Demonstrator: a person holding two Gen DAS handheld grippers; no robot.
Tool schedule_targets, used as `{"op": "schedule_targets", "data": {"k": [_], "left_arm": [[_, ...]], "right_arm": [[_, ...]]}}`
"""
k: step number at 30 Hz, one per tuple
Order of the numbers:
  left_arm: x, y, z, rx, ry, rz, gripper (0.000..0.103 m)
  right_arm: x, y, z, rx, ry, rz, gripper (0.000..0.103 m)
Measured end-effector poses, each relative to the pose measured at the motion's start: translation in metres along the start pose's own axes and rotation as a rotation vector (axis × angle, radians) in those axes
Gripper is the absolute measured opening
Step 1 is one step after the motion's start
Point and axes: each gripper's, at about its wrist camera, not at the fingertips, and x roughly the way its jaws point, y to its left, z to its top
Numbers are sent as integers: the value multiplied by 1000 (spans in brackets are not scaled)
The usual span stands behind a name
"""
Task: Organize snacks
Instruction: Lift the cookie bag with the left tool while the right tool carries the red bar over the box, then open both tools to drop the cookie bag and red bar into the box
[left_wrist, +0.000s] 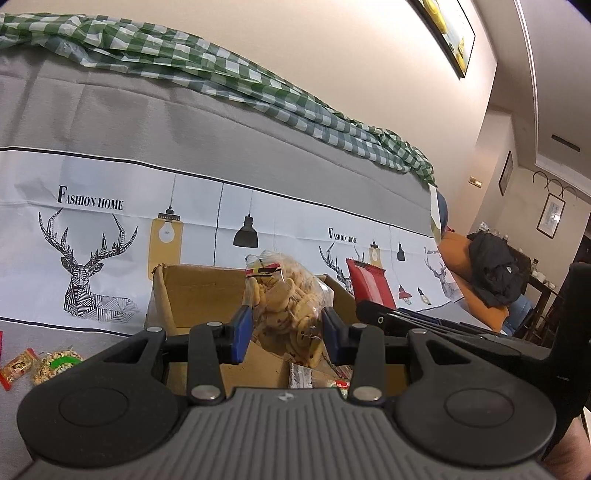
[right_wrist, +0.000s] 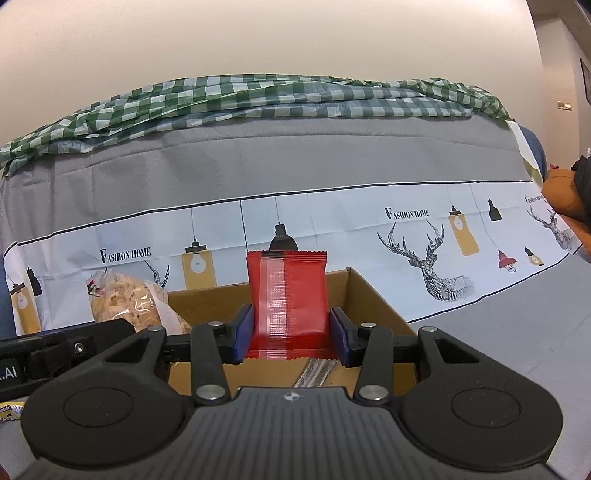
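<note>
My left gripper (left_wrist: 287, 335) is shut on a clear bag of yellow biscuits (left_wrist: 286, 306) and holds it upright over an open cardboard box (left_wrist: 199, 291). My right gripper (right_wrist: 291, 335) is shut on a red snack packet (right_wrist: 287, 304) and holds it upright over the same box (right_wrist: 373, 295). The red packet shows in the left wrist view (left_wrist: 371, 286) to the right of the biscuit bag. The biscuit bag shows in the right wrist view (right_wrist: 129, 302) at the left. A silver wrapper (right_wrist: 317, 371) lies inside the box.
Two small snack packs (left_wrist: 40, 363) lie on the grey cloth left of the box. A printed deer cloth (left_wrist: 96, 258) covers the sofa back behind the box. A green checked cloth (right_wrist: 258, 96) lies along the top. An orange cushion with a black garment (left_wrist: 487, 269) sits at the right.
</note>
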Motion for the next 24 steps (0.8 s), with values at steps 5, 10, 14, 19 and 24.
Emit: {"op": "schedule_targets", "data": {"k": [5,10,14,19,24], "left_arm": [[0,-2,0,12,0,-2,45],[-1,-2,0,12,1,-2,45],[-1,-3,0,15,1,-3,45],[-2,-5,-1,25,4,-5,45],[-3,-5,0,26,0,-1,45]], "right_arm": [[-1,3,-1,-8,-3,1,46],[-1,2,-1,-5,-3,-4,46],[-1,2,-1,-8,-5,-3,46],[-1,4,-2,-14,-5,2,46],[-1,4,-2,-15,-2,3,46]]}}
